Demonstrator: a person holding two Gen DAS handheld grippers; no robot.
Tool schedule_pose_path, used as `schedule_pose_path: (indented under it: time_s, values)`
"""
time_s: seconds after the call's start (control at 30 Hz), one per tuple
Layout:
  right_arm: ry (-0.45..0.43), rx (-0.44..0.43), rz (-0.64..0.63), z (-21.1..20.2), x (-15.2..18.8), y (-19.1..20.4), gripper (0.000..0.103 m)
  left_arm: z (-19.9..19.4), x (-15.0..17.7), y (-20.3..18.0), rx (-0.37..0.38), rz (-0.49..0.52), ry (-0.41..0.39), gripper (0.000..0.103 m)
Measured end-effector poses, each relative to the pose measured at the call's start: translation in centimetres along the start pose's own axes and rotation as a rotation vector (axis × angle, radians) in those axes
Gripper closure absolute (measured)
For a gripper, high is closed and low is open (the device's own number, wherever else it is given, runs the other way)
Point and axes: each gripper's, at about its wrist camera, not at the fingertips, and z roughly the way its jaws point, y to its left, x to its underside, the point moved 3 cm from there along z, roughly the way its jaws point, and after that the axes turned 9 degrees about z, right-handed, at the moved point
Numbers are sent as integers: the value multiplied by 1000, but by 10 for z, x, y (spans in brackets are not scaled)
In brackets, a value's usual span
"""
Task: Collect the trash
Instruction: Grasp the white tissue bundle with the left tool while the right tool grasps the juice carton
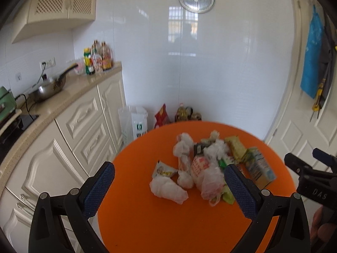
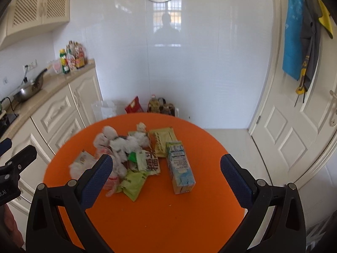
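Note:
A heap of trash lies on a round orange table (image 1: 147, 221) (image 2: 160, 215): crumpled white tissues (image 1: 168, 189) (image 2: 124, 143), a thin plastic bag (image 1: 211, 184), snack wrappers (image 1: 164, 169) (image 2: 132, 181) and a drink carton (image 1: 260, 169) (image 2: 181, 168) on its side. My left gripper (image 1: 169, 172) hangs open above the near side of the heap, nothing between its fingers. My right gripper (image 2: 166, 168) is open too, hovering over the carton and the green wrappers. Each gripper shows at the edge of the other's view.
A kitchen counter (image 1: 69, 92) with a wok (image 1: 49, 86) and bottles (image 1: 98, 58) runs along the left over cream cabinets. A white bin with a bag (image 1: 134, 122) (image 2: 104, 109), a red packet and oil bottles stand on the floor behind the table. A door (image 2: 294, 126) is at the right.

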Motion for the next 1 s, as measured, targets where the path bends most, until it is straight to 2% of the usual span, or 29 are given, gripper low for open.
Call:
schedule_pose_path:
  time_s: [0.3, 0.53, 0.8, 0.87, 0.9, 0.93, 0.97, 1.0]
  values:
    - [166, 24, 2, 94, 15, -18, 0, 93, -3, -4, 7, 34, 174, 1]
    - [240, 59, -1, 134, 22, -28, 3, 153, -7, -6, 25, -16, 254, 1]
    - [317, 29, 26, 172, 26, -40, 30, 194, -13, -2, 38, -27, 278, 1]
    - [332, 11, 30, 178, 28, -41, 45, 205, -11, -2, 39, -18, 279, 1]
    - [337, 7, 27, 179, 31, -40, 49, 214, -13, -5, 43, -7, 282, 1]
    - [340, 0, 25, 179, 32, -39, 58, 221, -14, -6, 50, -3, 282, 1]
    - [337, -10, 27, 177, 33, -39, 62, 226, -15, -5, 61, -5, 277, 1]
    - [334, -13, 30, 175, 34, -40, 62, 228, -12, -2, 72, -10, 271, 3]
